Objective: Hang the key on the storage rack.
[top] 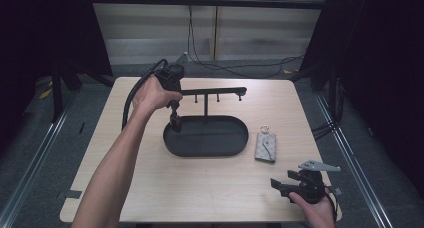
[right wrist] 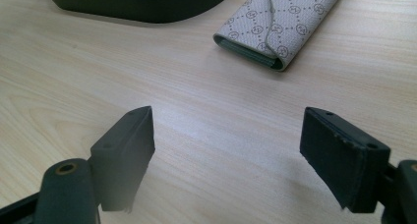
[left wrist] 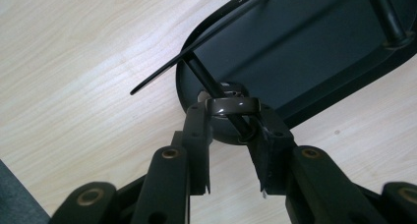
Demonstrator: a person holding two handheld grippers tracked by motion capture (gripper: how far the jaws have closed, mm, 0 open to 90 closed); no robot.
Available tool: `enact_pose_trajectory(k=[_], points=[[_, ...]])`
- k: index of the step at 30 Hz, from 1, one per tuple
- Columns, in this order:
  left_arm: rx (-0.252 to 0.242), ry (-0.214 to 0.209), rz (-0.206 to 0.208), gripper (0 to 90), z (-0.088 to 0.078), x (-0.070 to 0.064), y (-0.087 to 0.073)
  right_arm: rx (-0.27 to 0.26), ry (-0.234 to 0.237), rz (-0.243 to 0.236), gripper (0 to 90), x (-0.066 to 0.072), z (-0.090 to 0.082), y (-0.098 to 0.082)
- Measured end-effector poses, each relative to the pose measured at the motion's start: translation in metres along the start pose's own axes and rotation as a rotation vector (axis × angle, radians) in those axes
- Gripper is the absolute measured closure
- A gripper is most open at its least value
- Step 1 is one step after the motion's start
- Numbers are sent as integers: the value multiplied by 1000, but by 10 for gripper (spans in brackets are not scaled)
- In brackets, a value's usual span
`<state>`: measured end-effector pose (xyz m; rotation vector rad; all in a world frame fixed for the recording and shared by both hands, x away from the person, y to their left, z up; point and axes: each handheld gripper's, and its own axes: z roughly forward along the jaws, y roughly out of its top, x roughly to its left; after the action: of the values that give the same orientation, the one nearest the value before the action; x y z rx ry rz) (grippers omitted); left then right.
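A black oval tray (top: 215,136) carries an upright post with a horizontal bar (top: 215,91) that has short pegs. My left gripper (top: 175,119) points down over the tray's left end. In the left gripper view, the left gripper (left wrist: 231,117) is shut on a glossy brown ring (left wrist: 231,105) just above the tray's (left wrist: 305,52) rim. A thin black rod crosses the ring there; I cannot tell whether they touch. My right gripper (top: 281,186) rests low near the front right corner, and the right gripper (right wrist: 226,135) stands open with nothing between its fingers.
A grey patterned key case (top: 265,147) with a small ring at its far end lies flat on the table right of the tray; the key case (right wrist: 278,25) sits ahead of the right gripper. Cables trail on the floor beyond the table.
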<state>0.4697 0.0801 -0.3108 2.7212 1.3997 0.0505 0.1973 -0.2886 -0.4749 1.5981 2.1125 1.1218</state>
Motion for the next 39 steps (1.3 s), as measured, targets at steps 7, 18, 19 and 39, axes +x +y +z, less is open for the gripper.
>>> enact_pose_trajectory(k=[7, 18, 19, 39], points=[[-10, -5, -4, 705, 1, 1, 1, 5, 2, -4, 193, 1, 1, 0], [-21, -13, 30, 477, -2, -3, -6, 10, 0, -2, 190, 1, 2, 0], [-30, -8, 24, 477, -3, -3, -7, 10, 0, -2, 190, 1, 2, 0], [-81, -105, 48, 312, 13, 14, -51, 29, -6, -6, 187, 2, 7, 1]])
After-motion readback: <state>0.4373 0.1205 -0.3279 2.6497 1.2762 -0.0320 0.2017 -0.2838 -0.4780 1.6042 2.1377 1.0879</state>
